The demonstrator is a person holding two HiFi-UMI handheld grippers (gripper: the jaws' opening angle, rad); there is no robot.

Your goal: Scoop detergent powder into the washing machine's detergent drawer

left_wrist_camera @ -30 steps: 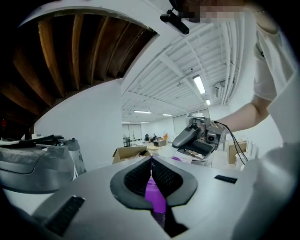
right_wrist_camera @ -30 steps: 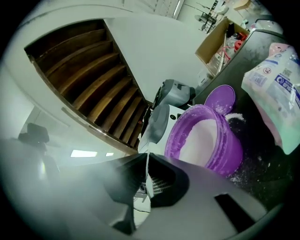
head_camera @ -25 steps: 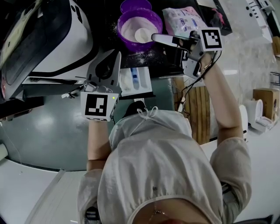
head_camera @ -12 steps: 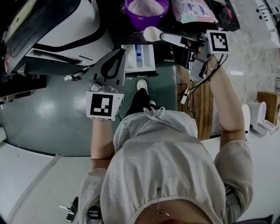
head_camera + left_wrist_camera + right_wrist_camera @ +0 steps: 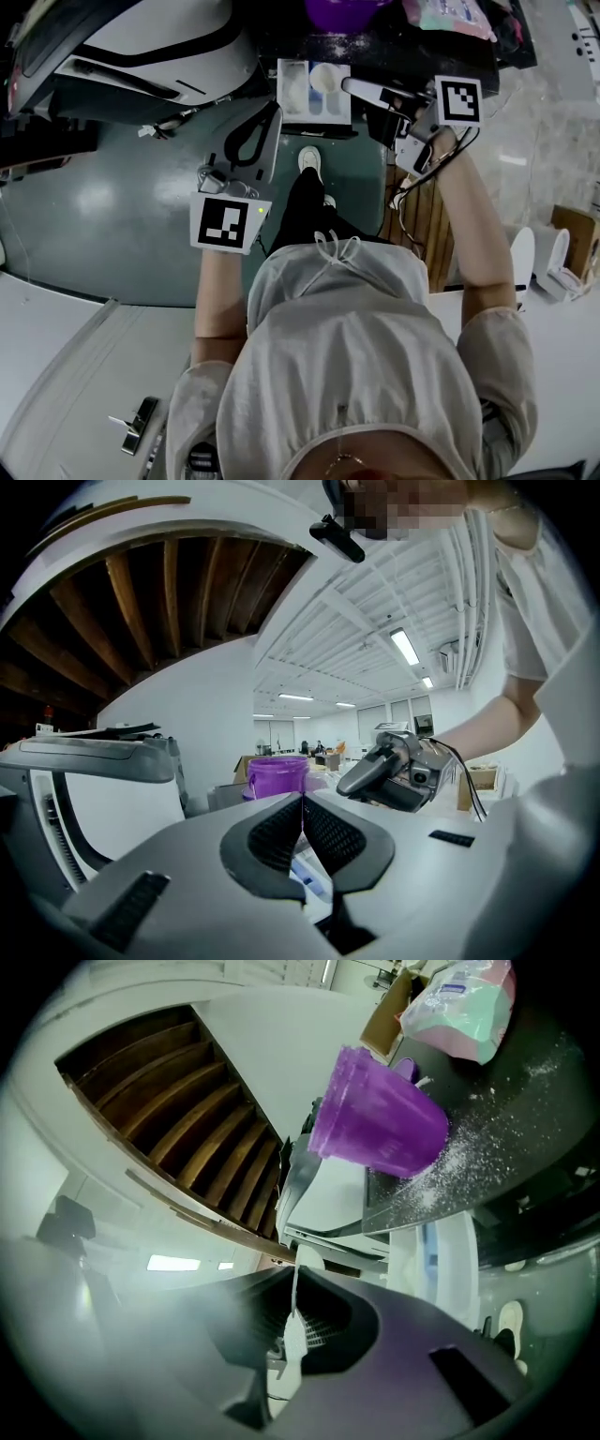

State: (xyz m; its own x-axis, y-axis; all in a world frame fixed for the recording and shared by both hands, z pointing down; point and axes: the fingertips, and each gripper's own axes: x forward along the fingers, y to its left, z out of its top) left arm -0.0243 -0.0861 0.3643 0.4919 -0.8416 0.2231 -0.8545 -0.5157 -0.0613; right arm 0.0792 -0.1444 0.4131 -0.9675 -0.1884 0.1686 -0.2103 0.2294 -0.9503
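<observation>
carried away from the purple tub (image 5: 342,11) since a second ago, the white scoop (image 5: 324,78) now hangs over the pulled-out detergent drawer (image 5: 292,92), its bowl above the drawer's right-hand part. the right gripper (image 5: 351,87) has its fingers clamped on the scoop's thin handle, which shows edge-on between the closed pads in the right gripper view (image 5: 296,1283). whether powder lies in the bowl cannot be told. the left gripper (image 5: 272,117) hovers just in front of the drawer, low and to the left of the scoop, its ribbed fingers pressed together with nothing between them (image 5: 302,803). the drawer juts out of the white washing machine (image 5: 159,47), below a dark countertop (image 5: 525,1119) dusted with spilled powder (image 5: 459,1162). on that countertop the tub stands near the edge, and a pink and green detergent bag (image 5: 464,1007) lies just beside it. in the left gripper view the tub (image 5: 277,772) shows beyond the closed fingers, with the right gripper (image 5: 394,771) to its right. the person's bare forearms reach forward to both grippers.
</observation>
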